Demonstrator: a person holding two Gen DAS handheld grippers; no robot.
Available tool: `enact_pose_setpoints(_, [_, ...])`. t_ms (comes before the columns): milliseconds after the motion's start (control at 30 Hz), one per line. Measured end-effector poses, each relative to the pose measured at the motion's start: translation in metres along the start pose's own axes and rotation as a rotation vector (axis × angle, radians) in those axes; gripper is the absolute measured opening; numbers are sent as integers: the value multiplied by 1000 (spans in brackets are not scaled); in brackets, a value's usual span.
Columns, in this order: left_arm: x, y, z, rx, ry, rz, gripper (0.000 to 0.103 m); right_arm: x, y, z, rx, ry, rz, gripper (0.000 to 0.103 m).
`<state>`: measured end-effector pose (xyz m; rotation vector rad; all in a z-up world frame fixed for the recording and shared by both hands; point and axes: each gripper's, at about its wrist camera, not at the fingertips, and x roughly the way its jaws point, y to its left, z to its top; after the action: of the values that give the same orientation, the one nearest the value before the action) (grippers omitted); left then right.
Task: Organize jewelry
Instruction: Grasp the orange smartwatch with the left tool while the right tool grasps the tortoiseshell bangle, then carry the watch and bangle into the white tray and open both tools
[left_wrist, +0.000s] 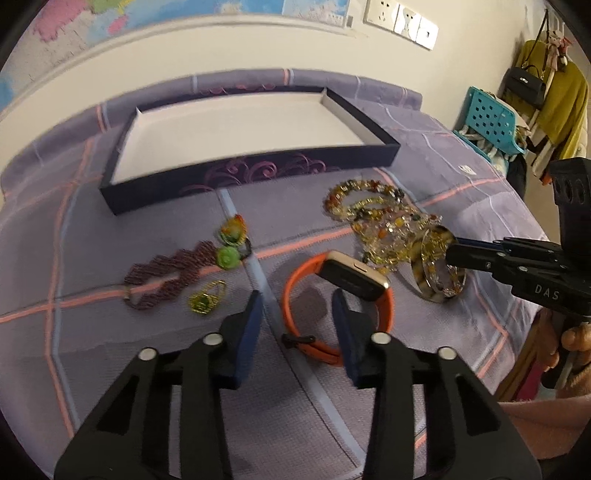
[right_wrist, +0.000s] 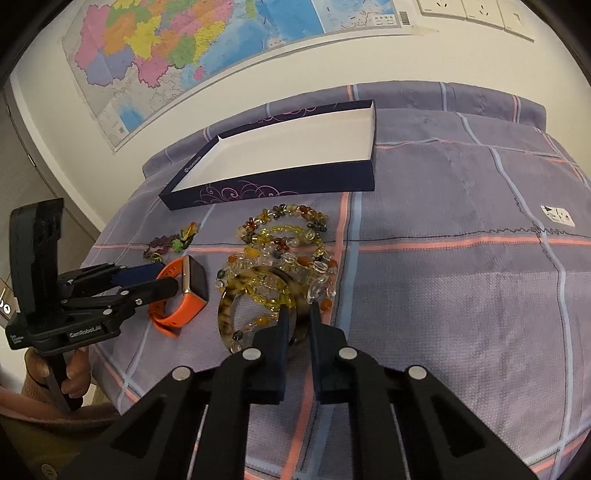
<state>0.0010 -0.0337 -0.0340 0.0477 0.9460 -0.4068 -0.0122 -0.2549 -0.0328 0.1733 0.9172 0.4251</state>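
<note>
Tortoiseshell bangle (right_wrist: 236, 299) pinched at its near rim by my right gripper (right_wrist: 297, 314), fingers clamped on it beside the bead bracelets (right_wrist: 288, 240). Left gripper (left_wrist: 297, 308) spread wide, straddling the orange watch (left_wrist: 334, 291). Pick-up stage; next I'd lift toward the empty tray (right_wrist: 280, 192).

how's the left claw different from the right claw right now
The left claw is spread wide, its fingers either side of the orange watch strap, gripping nothing. The right claw is nearly shut, its fingers astride the tortoiseshell bangle's rim. Both have black frames with blue pads and point toward the empty box.
</note>
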Motion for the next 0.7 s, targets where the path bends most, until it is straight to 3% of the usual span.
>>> enact_pose_setpoints(367, [3, -1, 7, 18, 18, 10, 7, -15, -4, 7, -10, -25, 33, 6])
enact_pose_setpoints(700, [-19, 11, 23, -17, -33, -69, 8, -25, 0, 39, -47, -84, 69, 6])
